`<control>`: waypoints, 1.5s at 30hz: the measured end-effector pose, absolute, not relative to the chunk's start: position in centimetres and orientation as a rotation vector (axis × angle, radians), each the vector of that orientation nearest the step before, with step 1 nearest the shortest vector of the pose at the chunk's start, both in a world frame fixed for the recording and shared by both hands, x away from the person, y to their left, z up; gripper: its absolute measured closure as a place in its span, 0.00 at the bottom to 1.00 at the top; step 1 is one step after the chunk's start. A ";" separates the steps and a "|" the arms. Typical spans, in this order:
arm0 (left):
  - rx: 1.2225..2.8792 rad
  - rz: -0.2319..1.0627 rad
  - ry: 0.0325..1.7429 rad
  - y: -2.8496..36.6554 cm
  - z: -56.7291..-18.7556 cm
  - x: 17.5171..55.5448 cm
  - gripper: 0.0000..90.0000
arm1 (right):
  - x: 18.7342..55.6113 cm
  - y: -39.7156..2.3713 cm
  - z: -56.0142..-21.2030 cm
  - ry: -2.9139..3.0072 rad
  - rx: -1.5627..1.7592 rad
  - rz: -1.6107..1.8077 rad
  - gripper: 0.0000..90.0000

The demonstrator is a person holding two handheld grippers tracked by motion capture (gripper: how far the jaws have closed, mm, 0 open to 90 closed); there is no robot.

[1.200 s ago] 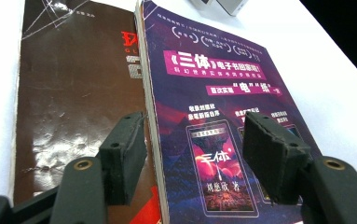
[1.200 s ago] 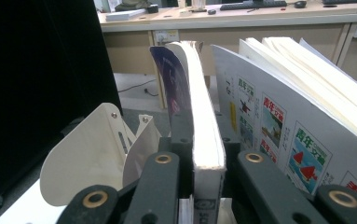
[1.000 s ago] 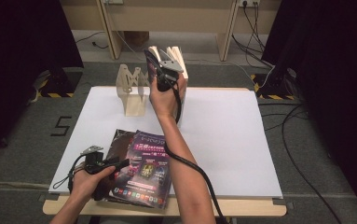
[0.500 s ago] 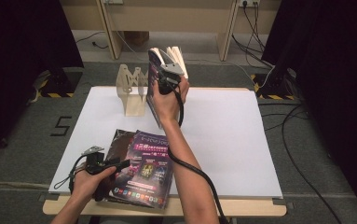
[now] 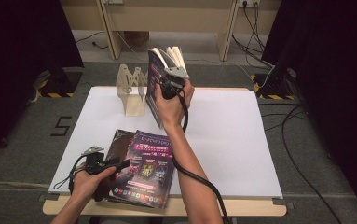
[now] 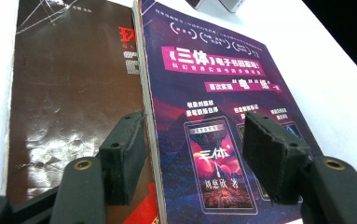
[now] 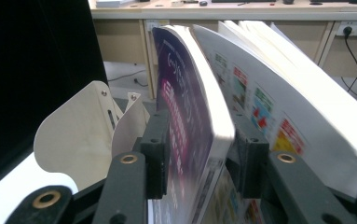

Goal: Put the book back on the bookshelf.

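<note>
High view, and the action is at the far edge of the table (image 5: pixel 241 140): the right gripper (image 5: pixel 172 80) holds a purple book (image 5: pixel 154 88) upright just beside the wooden rack (image 5: pixel 132 91), its lower edge down at the tabletop. A second, pale book (image 5: pixel 178 56) stands right behind it, pages fanned at the top. This looks like the shelving step, with books going one by one from the flat pile to stand by the rack.

The right gripper view tells the story up close: the purple book (image 7: pixel 190 107) sits between the two black jaws, and those jaws have just been opening. The pads look easing off the covers rather than pinching hard, though the left one remains very near the cover. The pale book (image 7: pixel 278 93) leans in close on the far side, and the rack (image 7: pixel 87 135) curves off to the other.

Down at the near edge, the left gripper (image 5: pixel 120 164) rests over the pile, spread wide. In the left gripper view its jaws straddle the spine edge of the top purple book (image 6: pixel 213 116), which lies on a dark brown book (image 6: pixel 69 93), nothing pinched.

Next call, as a judgement: the right hand needs to draw straight back without dragging the cover, or the standing book could tip. Then the pile's top book wants a firm pinch.
</note>
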State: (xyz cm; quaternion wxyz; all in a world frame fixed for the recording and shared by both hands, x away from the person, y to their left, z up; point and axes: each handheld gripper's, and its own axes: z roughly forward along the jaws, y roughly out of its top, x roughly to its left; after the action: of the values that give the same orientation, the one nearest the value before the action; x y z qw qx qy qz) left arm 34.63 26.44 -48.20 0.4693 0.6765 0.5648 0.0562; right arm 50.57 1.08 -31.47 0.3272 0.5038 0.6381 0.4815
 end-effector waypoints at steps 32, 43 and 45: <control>1.673 0.154 1.384 26.2 -48.1 34.6 0.42 | 48.2 -1.8 -33.0 1.700 1.358 1.309 0.67; 1.679 0.174 1.380 26.4 -48.0 34.8 0.43 | 46.3 -3.3 -34.0 1.782 1.401 1.289 0.68; 1.682 0.178 1.385 26.4 -48.1 34.8 0.44 | 45.9 -3.8 -34.5 1.813 1.425 1.263 0.68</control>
State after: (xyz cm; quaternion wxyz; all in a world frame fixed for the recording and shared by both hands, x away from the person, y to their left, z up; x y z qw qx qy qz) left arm 34.84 26.39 -48.13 0.4597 0.6833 0.5626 0.0722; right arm 45.86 -3.85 -34.50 0.2536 0.5242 0.6671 0.4646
